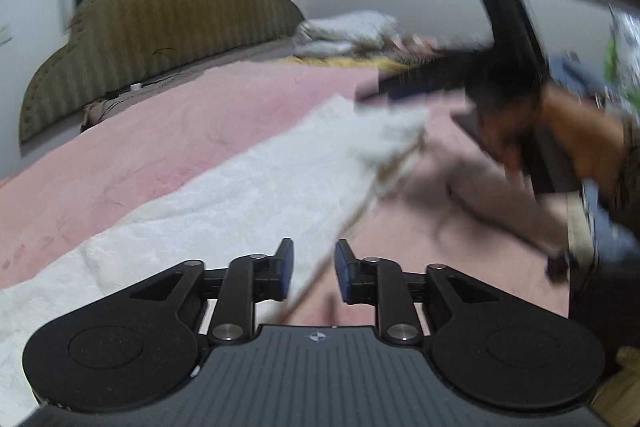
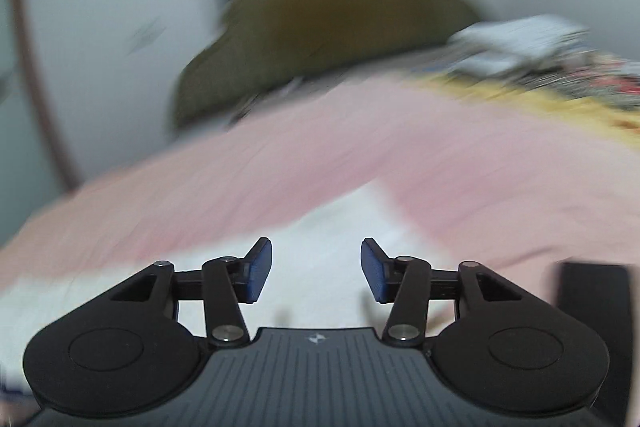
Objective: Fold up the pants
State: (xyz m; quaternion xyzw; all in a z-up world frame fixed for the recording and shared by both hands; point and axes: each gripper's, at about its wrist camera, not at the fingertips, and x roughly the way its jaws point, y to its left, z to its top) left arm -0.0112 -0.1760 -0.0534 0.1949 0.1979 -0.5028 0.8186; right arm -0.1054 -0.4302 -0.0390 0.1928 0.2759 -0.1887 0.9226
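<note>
White fleecy pants (image 1: 248, 195) lie stretched along a pink bedspread (image 1: 192, 115), their far end bunched at the waistband (image 1: 392, 135). A tan drawstring (image 1: 360, 215) trails from that end and runs between the fingers of my left gripper (image 1: 314, 267), which is open and whose pads do not press on it. In the right wrist view, which is blurred, my right gripper (image 2: 316, 269) stands open over the pants (image 2: 320, 227) with nothing between its fingers. A person's hand (image 1: 572, 131) holds that gripper's black body, blurred, near the waistband.
An olive padded headboard (image 1: 168, 19) rises at the far side of the bed against a white wall. Crumpled white bedding (image 1: 352, 31) and a yellow patterned blanket (image 2: 560, 99) lie at the far right. Dark windows sit in the wall.
</note>
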